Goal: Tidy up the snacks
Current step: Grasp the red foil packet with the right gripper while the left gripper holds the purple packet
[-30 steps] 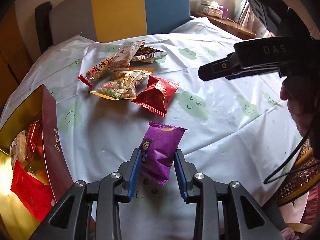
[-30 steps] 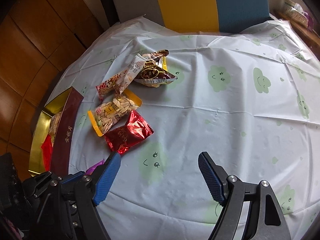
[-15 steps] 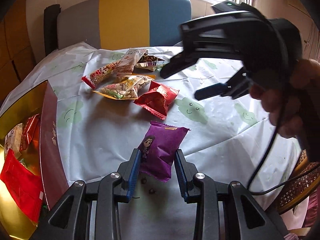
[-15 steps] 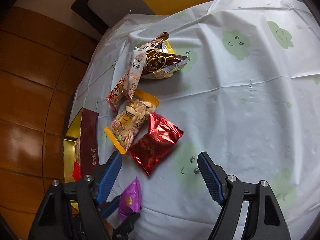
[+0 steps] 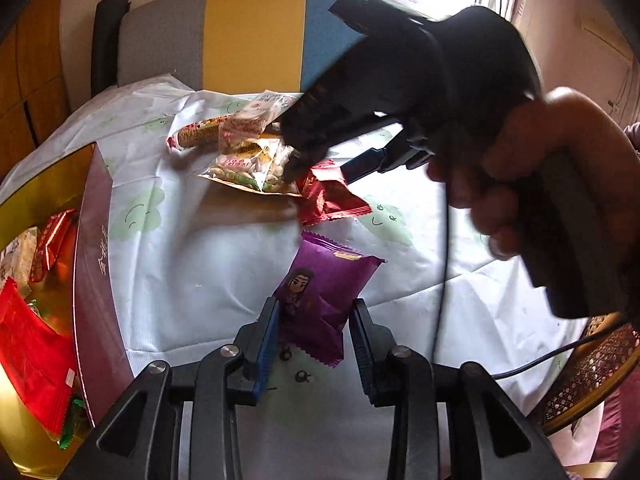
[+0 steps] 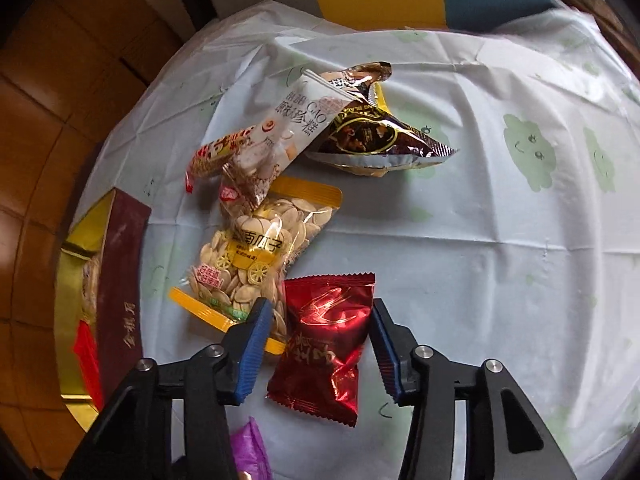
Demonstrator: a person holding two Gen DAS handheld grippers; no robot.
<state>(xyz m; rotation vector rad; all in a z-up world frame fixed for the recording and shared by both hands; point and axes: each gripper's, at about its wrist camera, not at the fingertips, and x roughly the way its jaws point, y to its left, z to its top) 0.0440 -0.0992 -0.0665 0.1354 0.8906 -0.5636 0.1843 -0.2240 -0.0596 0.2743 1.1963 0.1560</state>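
My left gripper (image 5: 314, 332) is shut on a purple snack packet (image 5: 322, 292) and holds it over the table's near edge. My right gripper (image 6: 318, 336) is open, its jaws on either side of a red foil packet (image 6: 328, 340) that lies on the cloth; the gap to the pads is small. The red packet also shows in the left wrist view (image 5: 326, 196), partly behind the right gripper's body (image 5: 400, 80). A pumpkin-seed bag (image 6: 256, 256), a white cake packet (image 6: 284, 132), a red stick packet (image 6: 218, 152) and a dark brown packet (image 6: 376, 140) lie beyond.
A maroon and gold gift box (image 5: 94, 280) with snacks inside stands at the left, also in the right wrist view (image 6: 120, 276). The table wears a white cloth with green faces (image 6: 500, 260). A grey, yellow and blue chair back (image 5: 248, 36) stands behind. A wicker chair (image 5: 592, 368) is at the right.
My right gripper has moved down and forward over the red foil packet, which now sits between its jaws. My left gripper still holds the purple packet in about the same place.
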